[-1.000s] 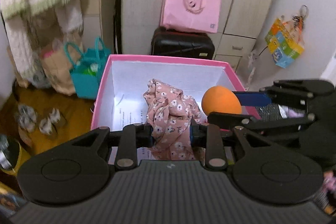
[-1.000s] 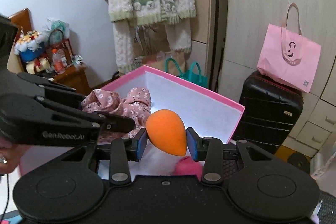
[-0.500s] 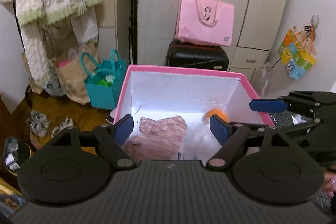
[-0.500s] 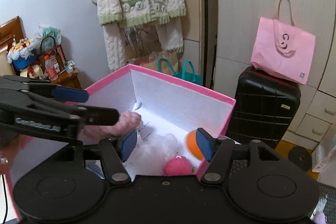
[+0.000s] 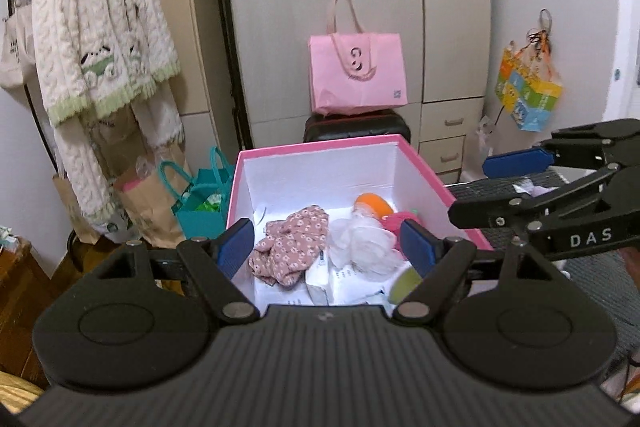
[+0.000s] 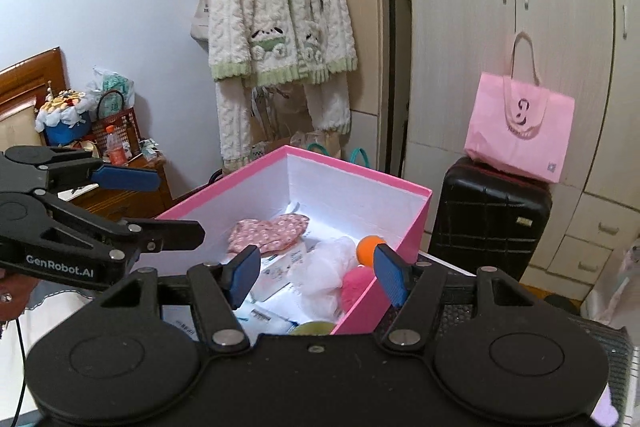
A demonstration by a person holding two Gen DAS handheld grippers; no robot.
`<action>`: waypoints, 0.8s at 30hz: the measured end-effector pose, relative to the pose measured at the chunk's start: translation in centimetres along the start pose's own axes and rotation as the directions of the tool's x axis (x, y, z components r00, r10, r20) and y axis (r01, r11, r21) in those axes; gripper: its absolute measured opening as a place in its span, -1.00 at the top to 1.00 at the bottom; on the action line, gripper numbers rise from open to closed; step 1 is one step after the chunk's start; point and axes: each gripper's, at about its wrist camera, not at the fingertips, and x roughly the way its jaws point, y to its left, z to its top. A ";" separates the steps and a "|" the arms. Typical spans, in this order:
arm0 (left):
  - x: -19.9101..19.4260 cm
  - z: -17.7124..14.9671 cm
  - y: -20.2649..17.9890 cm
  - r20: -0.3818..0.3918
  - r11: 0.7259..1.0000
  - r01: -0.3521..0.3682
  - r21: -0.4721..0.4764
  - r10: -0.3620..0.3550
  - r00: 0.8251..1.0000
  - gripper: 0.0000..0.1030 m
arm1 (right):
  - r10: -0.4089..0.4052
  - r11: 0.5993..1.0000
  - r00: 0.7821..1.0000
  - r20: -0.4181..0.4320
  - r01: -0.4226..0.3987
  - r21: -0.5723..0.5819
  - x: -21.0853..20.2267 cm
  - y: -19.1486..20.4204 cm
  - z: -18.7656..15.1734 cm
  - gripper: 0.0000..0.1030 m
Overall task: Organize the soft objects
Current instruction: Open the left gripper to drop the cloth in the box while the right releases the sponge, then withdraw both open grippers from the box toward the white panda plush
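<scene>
- Landmark: pink box (image 5: 436,174), open-topped, white inside; all places below given against it.
- Far left in box, left-wrist view: floral cloth (image 5: 289,243) crumpled on the box floor, long axis running from near edge toward back wall.
- Middle of box: white mesh puff (image 5: 362,241), touching the cloth's right side.
- Right of the puff: pink fluffy item (image 5: 400,219), and behind it toward the back right corner the orange sponge (image 5: 372,203), long axis across the box.
- Near edge of box: greenish round item (image 5: 405,285), partly hidden, type unclear.
- Left gripper (image 5: 328,247): pads wide apart, nothing between them; poised above and short of the box's near edge, angled down into it.
- Right gripper (image 6: 316,273): pads apart, nothing clamped; above the box's near right corner.
- Both deposits judged complete: cloth and sponge lie loose inside.
- Key relation for next move: every soft item lies ahead of and below both grippers; left one nearer the cloth, right one nearer the sponge and fluffy item.
- No loose soft item visible outside the box; next target cannot be told.
</scene>
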 end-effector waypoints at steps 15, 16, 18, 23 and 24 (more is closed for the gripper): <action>-8.7 -1.9 -2.5 0.077 0.995 0.078 0.068 -0.083 0.994 -0.86 | -0.092 0.994 0.994 0.054 0.095 -0.055 -8.6 3.4 -1.6 -0.80; -9.2 -1.9 -2.6 0.080 0.994 0.085 0.069 -0.091 0.993 -0.86 | -0.092 0.994 0.994 0.056 0.095 -0.057 -9.2 3.7 -1.7 -0.81; -10.1 -2.2 -2.9 0.084 0.993 0.096 0.075 -0.103 0.991 -0.86 | -0.091 0.993 0.994 0.063 0.095 -0.063 -10.5 4.1 -2.3 -0.82; -11.6 -2.8 -4.1 0.091 0.990 0.097 0.102 -0.106 0.990 -0.96 | -0.087 0.991 0.994 0.073 0.093 -0.094 -13.2 5.4 -3.7 -0.85; -11.8 -3.0 -4.3 0.087 0.989 0.102 0.107 -0.112 0.990 -0.97 | -0.085 0.991 0.994 0.073 0.092 -0.101 -13.7 5.5 -3.9 -0.86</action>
